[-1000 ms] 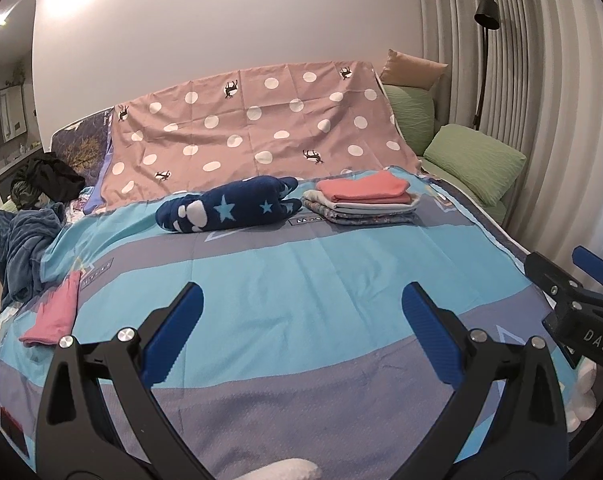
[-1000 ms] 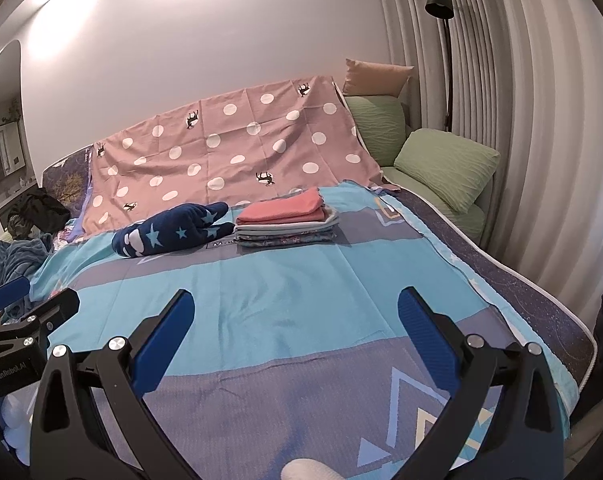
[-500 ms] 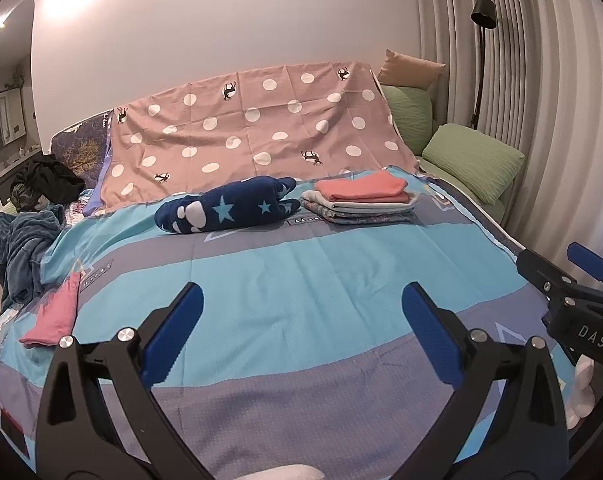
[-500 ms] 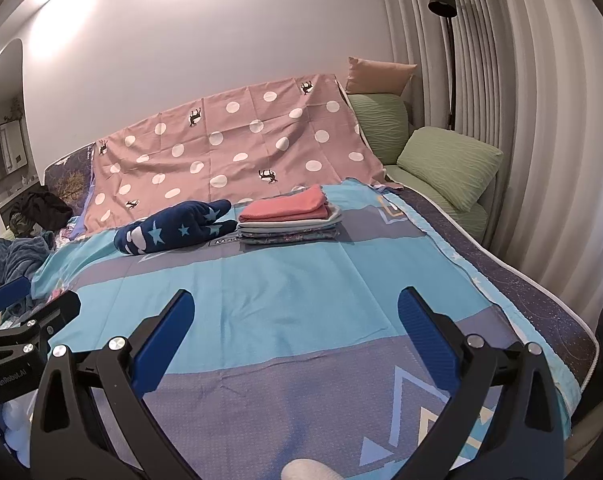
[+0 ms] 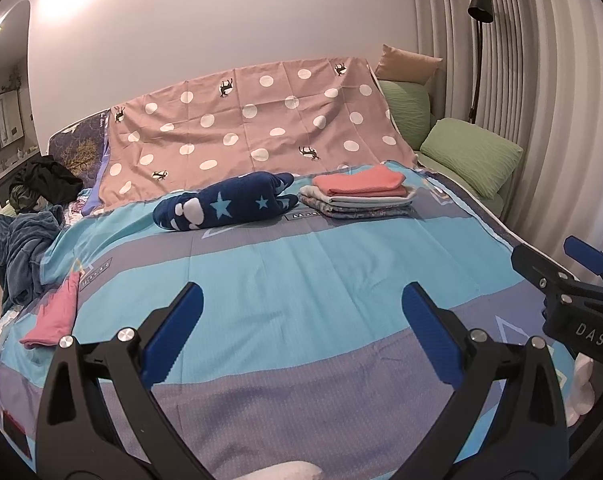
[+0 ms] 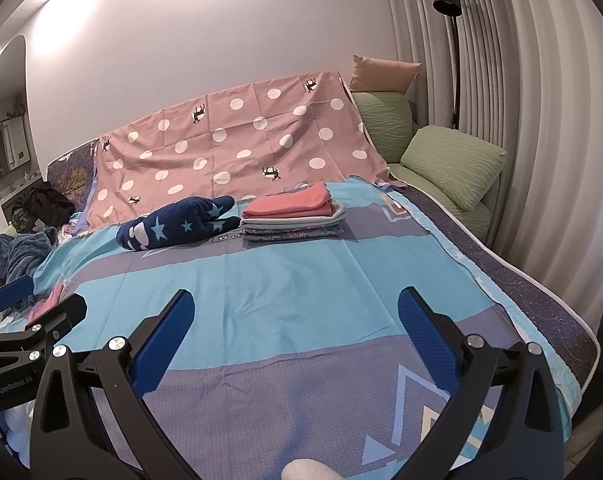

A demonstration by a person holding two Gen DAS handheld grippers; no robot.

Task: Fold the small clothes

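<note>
A stack of folded clothes (image 5: 359, 196) (image 6: 291, 216) with a coral piece on top lies at the far side of the blue bedspread (image 5: 293, 280) (image 6: 293, 288). Beside it on the left sits a rolled navy garment with stars (image 5: 225, 206) (image 6: 177, 222). A loose pink garment (image 5: 53, 316) (image 6: 47, 300) lies flat near the bed's left edge. My left gripper (image 5: 301, 332) hovers open over the near middle of the bed, holding nothing. My right gripper (image 6: 293, 336) is open as well, to the right of the left one, and its fingers (image 5: 585, 256) show at the left wrist view's right edge.
A pink polka-dot sheet (image 5: 253, 128) drapes the headboard. Green pillows (image 5: 469, 156) (image 6: 449, 164) and a floor lamp (image 5: 479, 12) stand at the right. A dark blue blanket (image 5: 17, 252) and dark clothes (image 5: 45, 180) pile up at the left. The bed's right edge (image 6: 541, 296) drops off by the curtain.
Both views have shifted only slightly: the bed scene sits a little lower in the frames than a second ago. Both grippers stay open and empty.
</note>
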